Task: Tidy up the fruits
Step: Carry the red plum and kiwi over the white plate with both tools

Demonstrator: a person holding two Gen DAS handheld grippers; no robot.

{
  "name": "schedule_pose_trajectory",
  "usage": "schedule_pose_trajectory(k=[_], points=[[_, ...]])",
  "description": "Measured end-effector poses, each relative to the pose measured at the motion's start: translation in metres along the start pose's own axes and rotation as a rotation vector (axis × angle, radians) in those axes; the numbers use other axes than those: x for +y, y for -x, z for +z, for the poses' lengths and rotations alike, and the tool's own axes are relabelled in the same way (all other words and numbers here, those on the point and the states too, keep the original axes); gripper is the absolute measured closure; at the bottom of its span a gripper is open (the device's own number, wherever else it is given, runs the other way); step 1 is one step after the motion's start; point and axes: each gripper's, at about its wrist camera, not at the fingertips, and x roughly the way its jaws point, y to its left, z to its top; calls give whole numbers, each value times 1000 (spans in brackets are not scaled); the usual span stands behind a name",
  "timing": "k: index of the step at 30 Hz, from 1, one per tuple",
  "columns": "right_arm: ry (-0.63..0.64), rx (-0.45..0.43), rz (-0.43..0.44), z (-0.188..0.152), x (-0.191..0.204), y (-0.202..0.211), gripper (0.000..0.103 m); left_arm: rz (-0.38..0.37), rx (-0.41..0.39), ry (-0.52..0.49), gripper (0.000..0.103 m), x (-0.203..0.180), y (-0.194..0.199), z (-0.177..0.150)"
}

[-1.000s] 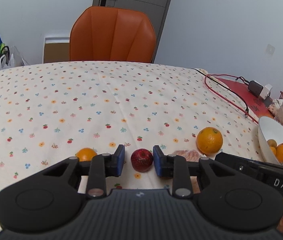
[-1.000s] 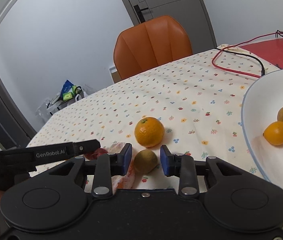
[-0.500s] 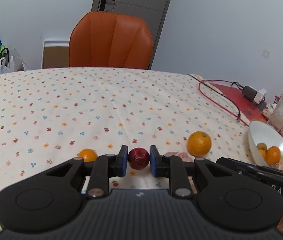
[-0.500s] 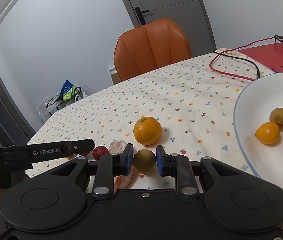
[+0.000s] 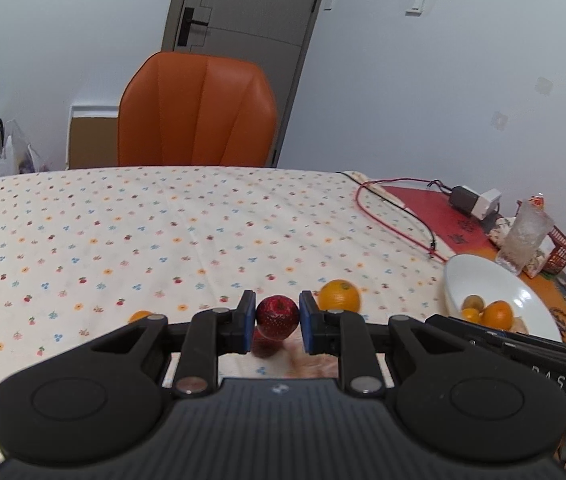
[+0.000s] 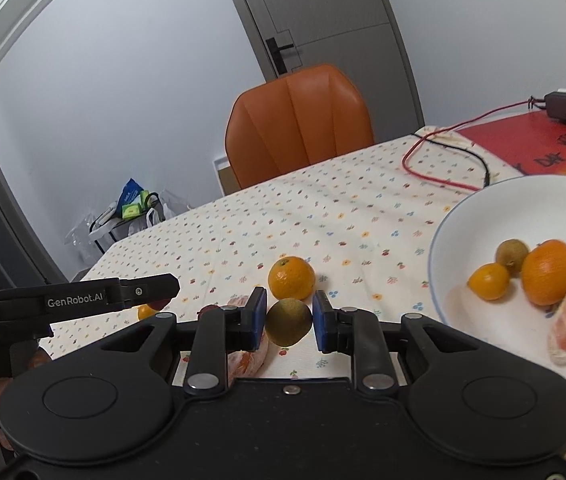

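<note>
Left wrist view: the left gripper is clenched on a small red fruit, lifted clear of the flowered tablecloth, its shadow beneath. Right wrist view: the right gripper grasps a brown-green kiwi between its blue pads. Beyond the kiwi at 12 o'clock a large orange sits on the cloth. A peeled citrus piece lies under the left finger, and a small orange at 9 o'clock. At 3 o'clock stands the white bowl, holding 4 pieces: 2 oranges, 1 kiwi, 1 peeled segment. Judging by this, the task is about halfway: 2 fruits are gripped, not yet placed, and 3 remain on the cloth. Compared with 1 second ago, both jaws, then open around fruit resting on the cloth, have closed on it, both fruits have risen, and the bowl appears nearer in the right view.
</note>
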Motion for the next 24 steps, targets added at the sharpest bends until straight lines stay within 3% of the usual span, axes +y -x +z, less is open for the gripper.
schedule_pose_trajectory(k=[24], points=[[-26, -112, -85, 5, -45, 71, 80, -110, -33, -98, 82, -86, 13, -6]])
